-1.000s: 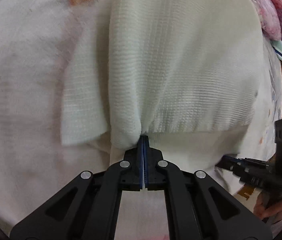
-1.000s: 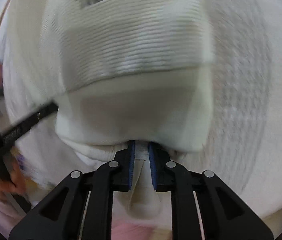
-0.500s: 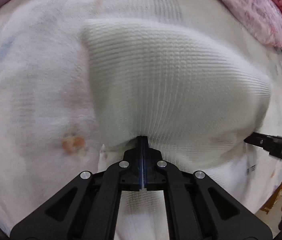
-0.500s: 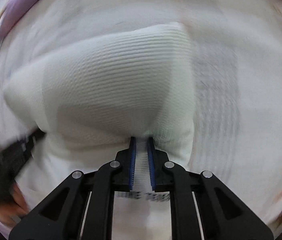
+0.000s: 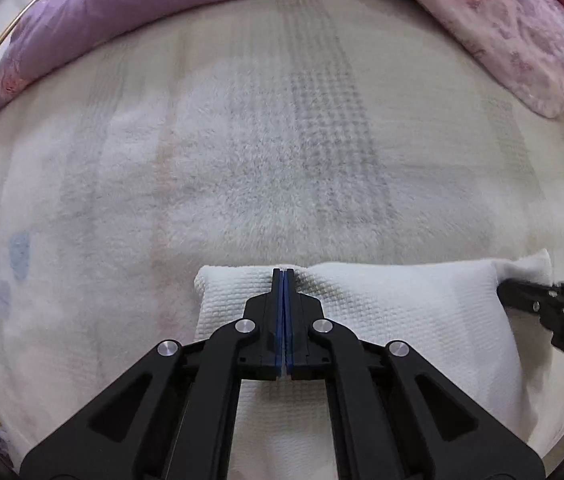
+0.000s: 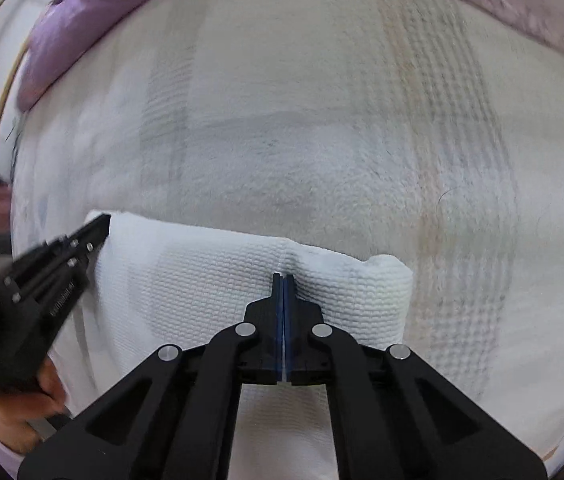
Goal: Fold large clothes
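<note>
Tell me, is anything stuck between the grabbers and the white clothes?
Nothing visible. The left gripper and right gripper are each shut right on the far edge of the white waffle-knit garment lying on the fluffy blanket.

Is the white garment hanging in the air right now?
No, the white garment lies flat on the fluffy blanket, with the left tool shut on its far edge.

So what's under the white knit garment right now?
The garment lies on a fluffy white blanket, which shows all around its far edge. The blanket beneath it is covered, so anything else there can't be seen. Both grippers' jaws are shut on its far edge.
</note>
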A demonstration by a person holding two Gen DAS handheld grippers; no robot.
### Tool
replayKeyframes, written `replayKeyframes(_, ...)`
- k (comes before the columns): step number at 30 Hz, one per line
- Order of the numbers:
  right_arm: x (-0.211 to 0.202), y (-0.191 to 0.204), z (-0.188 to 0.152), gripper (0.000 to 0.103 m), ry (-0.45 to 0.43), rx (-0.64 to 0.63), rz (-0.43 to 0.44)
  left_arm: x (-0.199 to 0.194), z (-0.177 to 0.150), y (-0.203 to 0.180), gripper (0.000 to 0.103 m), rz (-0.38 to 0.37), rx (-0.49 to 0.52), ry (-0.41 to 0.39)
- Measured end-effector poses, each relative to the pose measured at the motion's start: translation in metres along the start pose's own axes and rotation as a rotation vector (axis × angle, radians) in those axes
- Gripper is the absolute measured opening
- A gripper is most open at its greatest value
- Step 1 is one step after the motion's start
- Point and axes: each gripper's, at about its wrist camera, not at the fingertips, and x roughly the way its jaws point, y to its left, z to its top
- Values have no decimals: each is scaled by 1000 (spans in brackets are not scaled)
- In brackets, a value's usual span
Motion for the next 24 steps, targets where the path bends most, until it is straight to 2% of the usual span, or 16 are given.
replayKeyframes(2,-11,-5,-1,7,-10,18,46,-18,-11,10,1,-42,-21,-18)
replayKeyframes(3,-20,-11,-6,18,-18,48,93,-24,-17,14,2,-59,-33,-20)
replayKeyframes(4,-25,-15,-10,41,-27,63,131,-33,-24,21,11,-86,-56,-27)
replayKeyframes(5,-36,-22,-17,53,-48,74,184,-38,-29,24,26,-96,-66,-31)
replayKeyframes(6,-45,-25,-23,71,-72,72,208,-48,-35,27,34,-96,-73,-42)
replayKeyframes(7,-54,-28,-26,81,-96,65,201,-55,-39,27,50,-81,-65,-55)
replayKeyframes(8,-65,-31,-32,84,-130,49,169,-57,-38,21,62,-67,-56,-62)
replayKeyframes(9,-71,-30,-36,86,-159,30,140,-63,-41,23,66,-45,-45,-69)
replayKeyframes(11,-87,-26,-58,88,-194,-2,116,-68,-47,28,69,-34,-40,-74)
replayKeyframes(12,-81,-21,-66,90,-194,-6,112,-68,-48,27,71,-40,-42,-71)
replayKeyframes(13,-68,0,-64,92,-187,-6,101,-70,-53,30,77,-46,-52,-65)
replayKeyframes(16,-60,-10,-85,93,-150,1,92,-68,-66,35,79,-63,-54,-45)
replayKeyframes(19,-45,-20,-102,93,-98,-1,109,-67,-81,41,90,-150,-68,-27)
replayKeyframes(21,-43,-26,-110,93,-72,8,138,-61,-92,48,90,-242,-99,-8)
replayKeyframes(23,-33,-30,-117,94,-47,33,208,-47,-106,57,91,-337,-140,35)
replayKeyframes(24,-26,-30,-119,94,-31,44,240,-40,-110,61,91,-360,-156,55)
